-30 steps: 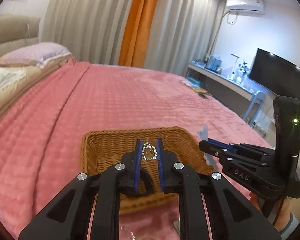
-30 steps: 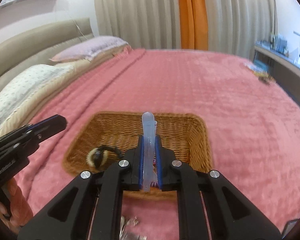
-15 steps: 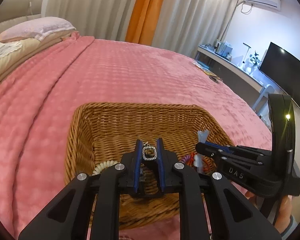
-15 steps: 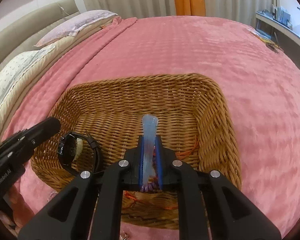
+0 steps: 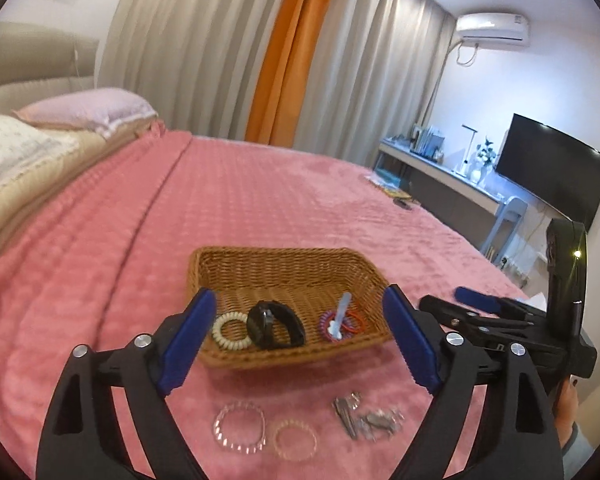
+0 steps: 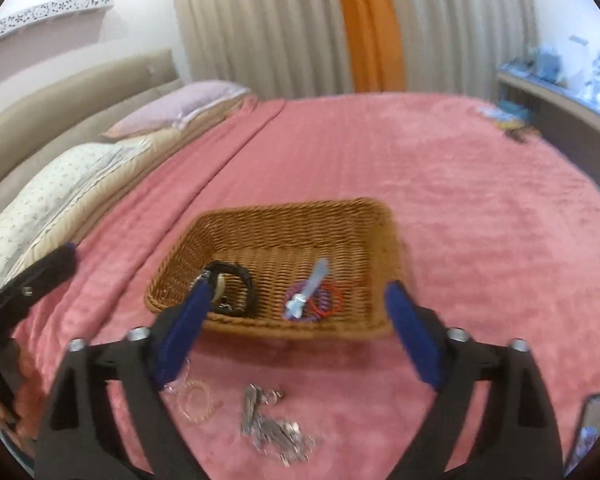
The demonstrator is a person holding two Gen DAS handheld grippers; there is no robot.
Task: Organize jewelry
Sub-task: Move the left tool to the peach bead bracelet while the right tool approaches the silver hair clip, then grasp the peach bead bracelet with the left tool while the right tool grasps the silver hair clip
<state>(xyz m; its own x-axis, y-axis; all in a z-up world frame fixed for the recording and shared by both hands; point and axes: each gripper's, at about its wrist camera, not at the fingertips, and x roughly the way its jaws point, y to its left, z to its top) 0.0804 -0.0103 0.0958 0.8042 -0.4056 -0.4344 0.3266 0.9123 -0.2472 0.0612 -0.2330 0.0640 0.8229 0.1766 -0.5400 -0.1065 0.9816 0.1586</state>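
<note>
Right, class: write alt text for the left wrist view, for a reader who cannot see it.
An open claw frames a wicker basket on a pink bedspread, holding a black watch, a cream hair tie and a blue clip. Two bead bracelets and silver clips lie in front.

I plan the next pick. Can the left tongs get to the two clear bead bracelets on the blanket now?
Probably yes. The left tongs are open and empty, and both bead bracelets lie uncovered on the blanket in front of the basket.

basket (image 5: 284, 264): sits on the bed (image 5: 260, 192)
in basket: coil tie (image 5: 231, 330) left, watch (image 5: 274, 325) middle, clip (image 5: 339, 316) on the bands right
near side: two bracelets (image 5: 240, 426) left, metal pile (image 5: 366, 420) right
</note>
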